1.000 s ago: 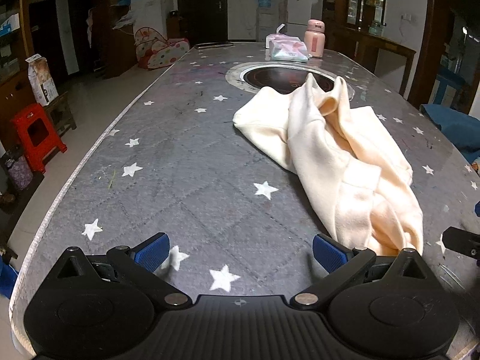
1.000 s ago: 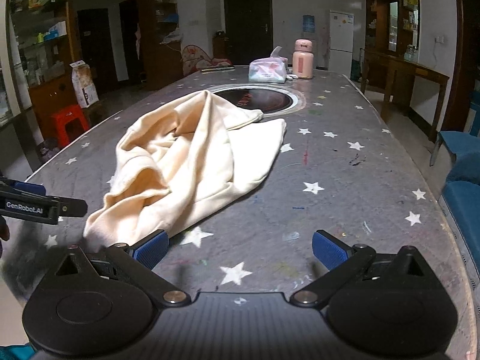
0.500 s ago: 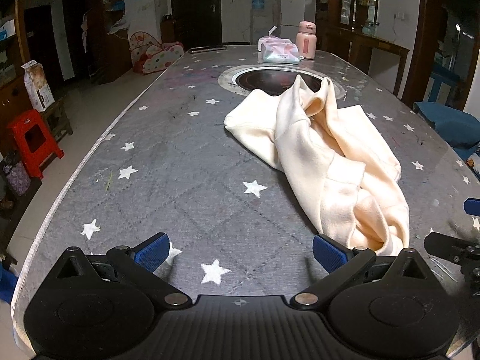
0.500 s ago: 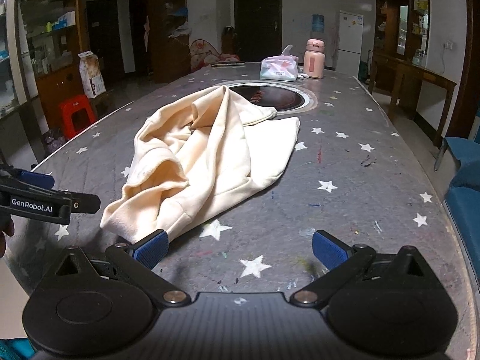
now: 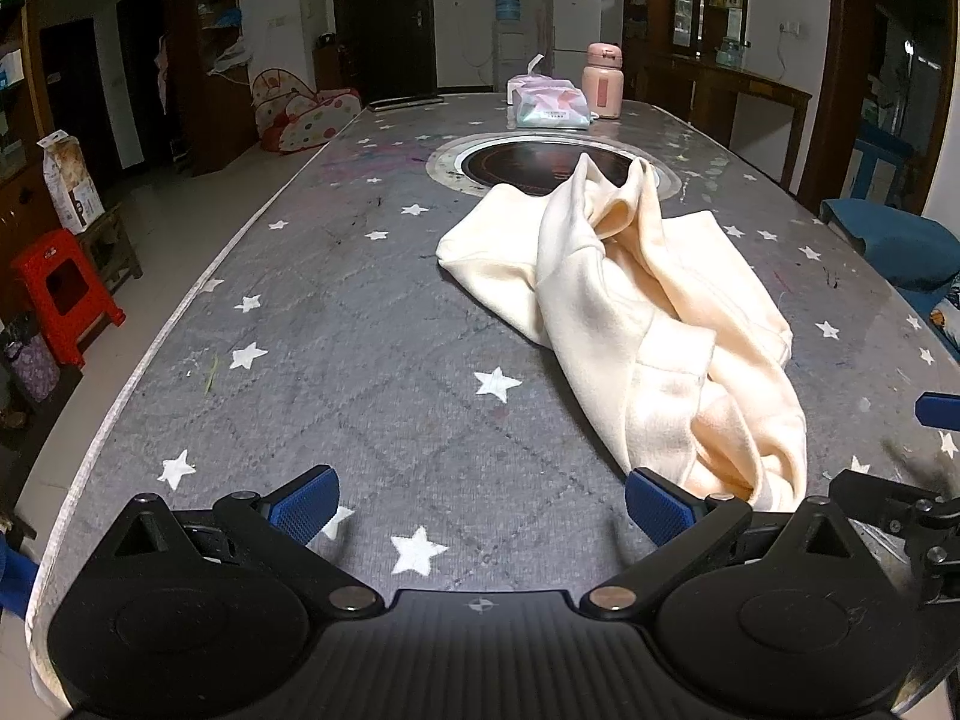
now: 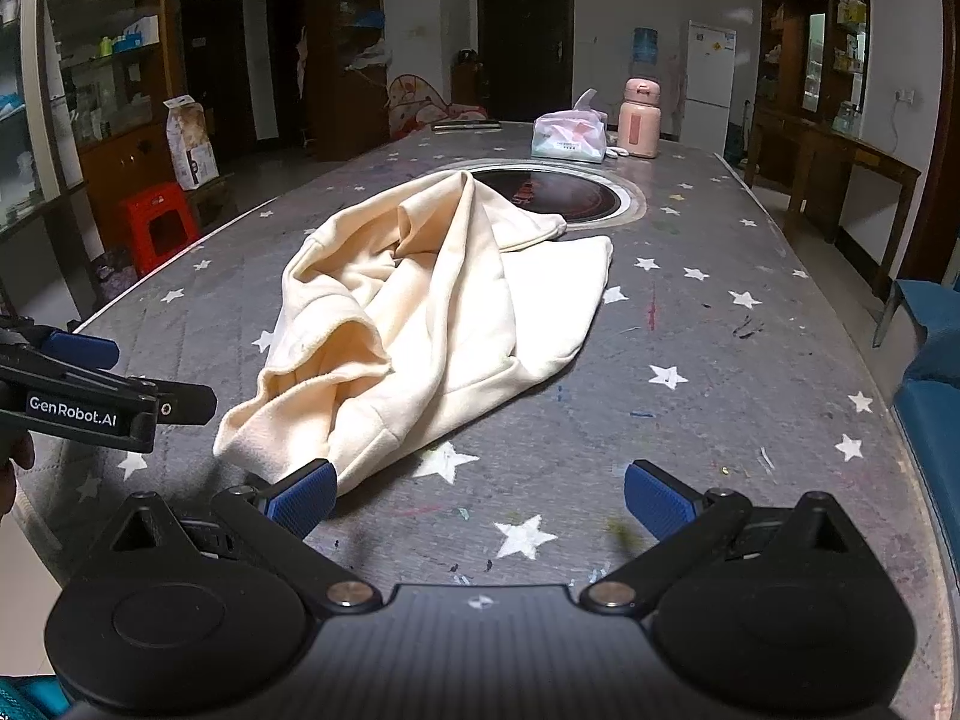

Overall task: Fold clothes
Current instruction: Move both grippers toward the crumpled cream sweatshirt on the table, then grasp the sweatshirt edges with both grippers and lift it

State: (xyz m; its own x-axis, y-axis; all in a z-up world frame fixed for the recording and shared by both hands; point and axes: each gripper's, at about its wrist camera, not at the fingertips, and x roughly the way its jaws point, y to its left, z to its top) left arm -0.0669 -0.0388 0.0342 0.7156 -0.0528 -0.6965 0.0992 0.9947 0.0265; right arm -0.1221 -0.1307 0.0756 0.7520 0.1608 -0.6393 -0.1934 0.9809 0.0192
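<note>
A crumpled cream garment point(image 5: 636, 312) lies in a heap on the grey star-patterned table point(image 5: 336, 360); it also shows in the right wrist view point(image 6: 432, 306). My left gripper point(image 5: 480, 507) is open and empty, just short of the heap's near end, with its right pad beside the cloth. My right gripper point(image 6: 480, 501) is open and empty, its left pad point(image 6: 303, 495) at the cloth's near corner. Each gripper shows at the edge of the other's view: the right one point(image 5: 900, 510) and the left one point(image 6: 102, 396).
A round black hob point(image 5: 549, 165) is set in the table behind the garment. A tissue pack point(image 5: 549, 108) and a pink flask point(image 5: 603, 81) stand at the far end. A red stool point(image 5: 63, 294) is on the floor left, blue seats point(image 5: 894, 246) right.
Both grippers have drawn back and risen a little, so the garment sits farther ahead in both views. The garment has not moved. Both jaws stay open.
</note>
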